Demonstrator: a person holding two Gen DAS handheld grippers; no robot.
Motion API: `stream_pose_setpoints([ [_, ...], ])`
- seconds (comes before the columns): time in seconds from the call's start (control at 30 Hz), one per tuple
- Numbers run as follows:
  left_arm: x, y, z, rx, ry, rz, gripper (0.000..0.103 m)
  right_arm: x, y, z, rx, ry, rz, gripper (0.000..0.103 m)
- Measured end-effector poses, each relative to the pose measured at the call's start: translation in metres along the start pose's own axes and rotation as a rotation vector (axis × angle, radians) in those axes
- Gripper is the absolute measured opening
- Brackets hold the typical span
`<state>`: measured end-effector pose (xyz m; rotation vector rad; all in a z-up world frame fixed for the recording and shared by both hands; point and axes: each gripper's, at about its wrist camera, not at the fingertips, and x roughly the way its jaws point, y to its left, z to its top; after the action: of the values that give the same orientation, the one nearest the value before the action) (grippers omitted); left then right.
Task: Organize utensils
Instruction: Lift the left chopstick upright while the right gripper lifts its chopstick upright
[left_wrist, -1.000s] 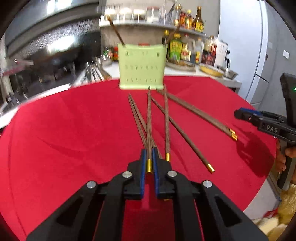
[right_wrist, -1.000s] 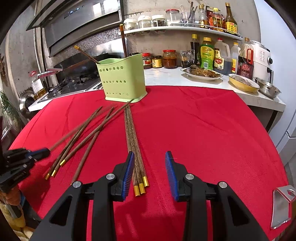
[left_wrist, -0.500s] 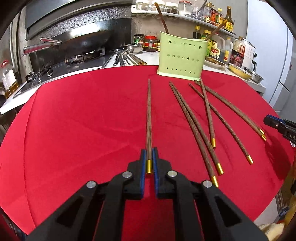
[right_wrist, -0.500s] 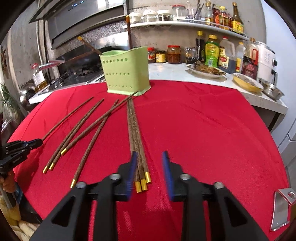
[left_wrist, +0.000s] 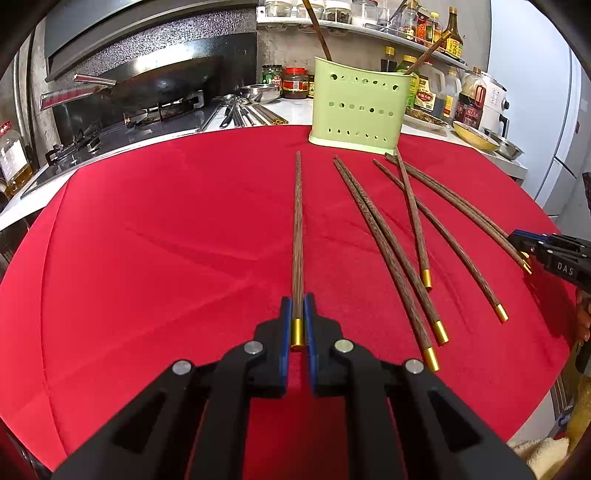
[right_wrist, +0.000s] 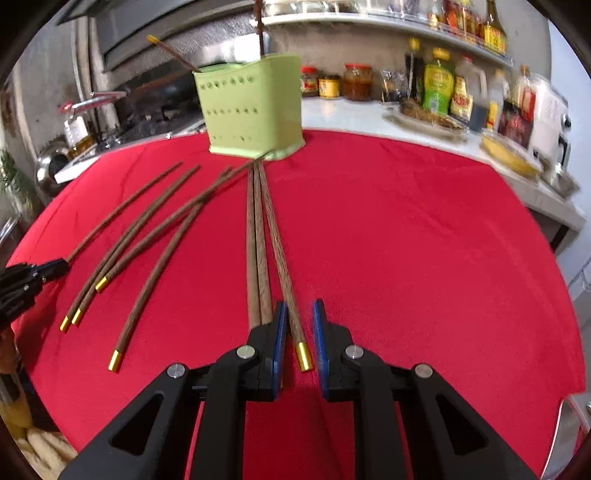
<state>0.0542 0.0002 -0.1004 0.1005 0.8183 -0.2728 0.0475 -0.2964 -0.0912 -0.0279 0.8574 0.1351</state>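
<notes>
A pale green utensil holder stands at the far side of the red-covered table, with a few chopsticks upright in it. My left gripper is shut on the gold-capped end of one wooden chopstick, which points at the holder. Several loose chopsticks lie to its right. My right gripper straddles the gold-tipped end of another chopstick. Its jaws stand narrowly apart, with small gaps beside the stick. Two more chopsticks run under its left finger.
A wok sits on the stove behind the table. Metal utensils lie on the counter. Jars and bottles crowd the counter and shelf, with a yellow dish beside them. The table's near and right edges drop off.
My left gripper carried its chopstick leftward out of the pile, then stayed still. My right gripper's jaws narrowed around the rightmost chopstick while it sank closer to the cloth.
</notes>
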Motion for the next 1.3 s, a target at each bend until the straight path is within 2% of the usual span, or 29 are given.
stream_pose_setpoints([
  [0.2,0.000,-0.003,0.000,0.016,-0.001,0.020,0.007,-0.011,0.004,-0.011,-0.046,-0.002,-0.015,0.018],
  [0.37,-0.003,-0.005,-0.004,0.025,-0.007,0.047,0.007,-0.017,0.003,-0.024,-0.036,-0.060,-0.018,0.018],
  [0.53,-0.002,-0.014,-0.008,0.076,-0.035,0.099,0.007,-0.017,0.010,-0.026,-0.049,-0.092,-0.044,0.008],
  [0.63,-0.006,-0.006,-0.006,0.034,-0.035,0.040,0.007,-0.019,0.006,-0.024,-0.014,-0.095,-0.018,0.008],
  [0.83,-0.042,0.004,0.005,-0.026,-0.175,-0.016,0.007,-0.051,0.006,-0.014,0.024,-0.204,0.017,0.008],
  [0.97,-0.072,0.008,0.018,-0.042,-0.271,-0.026,0.007,-0.080,0.006,-0.001,0.039,-0.297,0.035,0.007],
  [1.3,-0.136,0.019,0.073,-0.060,-0.461,-0.060,0.007,-0.149,0.002,0.056,0.038,-0.490,0.034,0.007],
])
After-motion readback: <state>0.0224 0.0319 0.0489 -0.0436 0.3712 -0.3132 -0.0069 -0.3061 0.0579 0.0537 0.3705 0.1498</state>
